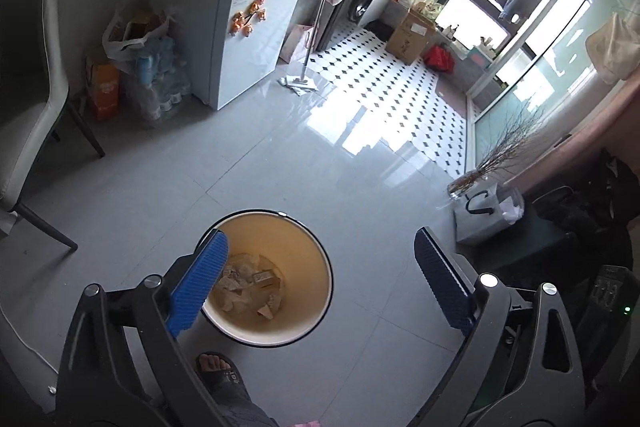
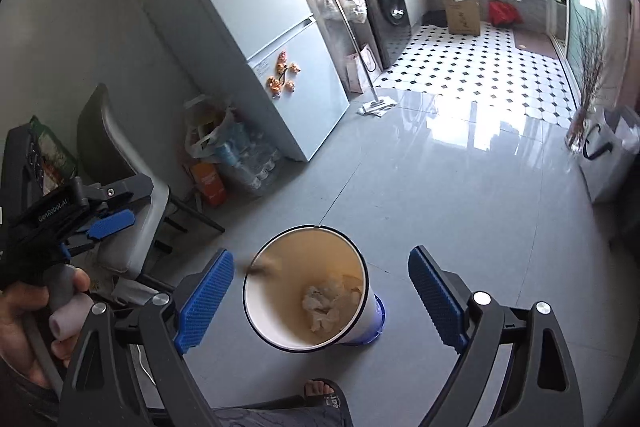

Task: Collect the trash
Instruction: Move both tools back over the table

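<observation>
Crumpled paper trash (image 1: 248, 287) already lies inside the round white plastic bin (image 1: 320, 323) at lower centre, both the left gripper (image 1: 320, 283) and right gripper (image 2: 320, 295) hover released and empty, suggesting collection is mostly done.

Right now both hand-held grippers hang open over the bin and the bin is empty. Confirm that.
Not quite: the bin is not empty. The left wrist view shows crumpled paper scraps at its bottom. Both the left hand-held gripper and the right hand-held gripper do hang open over it.
</observation>
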A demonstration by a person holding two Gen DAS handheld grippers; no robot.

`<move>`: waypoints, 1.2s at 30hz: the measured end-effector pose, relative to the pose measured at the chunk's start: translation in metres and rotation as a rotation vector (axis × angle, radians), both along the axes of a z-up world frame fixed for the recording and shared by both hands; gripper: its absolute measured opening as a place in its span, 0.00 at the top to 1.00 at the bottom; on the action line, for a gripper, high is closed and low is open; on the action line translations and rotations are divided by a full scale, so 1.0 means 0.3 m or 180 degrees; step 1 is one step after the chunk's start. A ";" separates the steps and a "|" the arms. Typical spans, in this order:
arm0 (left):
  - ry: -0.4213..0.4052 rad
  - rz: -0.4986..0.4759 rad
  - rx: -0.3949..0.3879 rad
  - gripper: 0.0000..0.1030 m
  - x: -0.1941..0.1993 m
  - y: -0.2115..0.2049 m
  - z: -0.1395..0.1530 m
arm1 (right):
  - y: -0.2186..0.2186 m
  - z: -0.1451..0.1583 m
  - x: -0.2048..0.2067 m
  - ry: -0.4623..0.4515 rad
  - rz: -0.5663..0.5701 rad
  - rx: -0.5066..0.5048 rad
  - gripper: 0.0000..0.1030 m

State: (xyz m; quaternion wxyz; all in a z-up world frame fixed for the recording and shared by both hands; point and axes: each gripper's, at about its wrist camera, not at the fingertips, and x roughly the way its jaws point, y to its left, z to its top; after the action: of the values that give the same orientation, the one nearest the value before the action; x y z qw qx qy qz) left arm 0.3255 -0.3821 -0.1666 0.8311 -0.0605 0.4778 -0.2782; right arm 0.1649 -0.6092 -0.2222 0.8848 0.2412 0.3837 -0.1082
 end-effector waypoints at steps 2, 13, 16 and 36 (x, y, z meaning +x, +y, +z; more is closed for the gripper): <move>-0.0054 0.0034 -0.0066 0.06 -0.012 0.022 0.031 | 0.011 0.005 0.015 0.0021 0.0057 0.0040 0.15; -0.0449 0.0415 -0.0146 0.06 -0.086 0.365 0.235 | 0.260 0.126 0.091 -0.0112 0.0491 -0.0089 0.16; -0.0509 0.0545 -0.0184 0.06 -0.107 0.463 0.274 | 0.323 0.164 0.096 -0.0148 0.0583 -0.0118 0.16; -0.0821 0.1325 -0.0255 0.06 -0.332 1.039 0.409 | 0.829 0.414 0.098 -0.0540 0.1248 -0.0223 0.11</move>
State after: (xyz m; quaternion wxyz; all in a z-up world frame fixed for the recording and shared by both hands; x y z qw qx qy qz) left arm 0.2259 -0.0705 -0.0440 0.9215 -0.1546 0.3336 -0.1252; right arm 0.1942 -0.3606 -0.0980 0.9259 0.1394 0.3434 0.0734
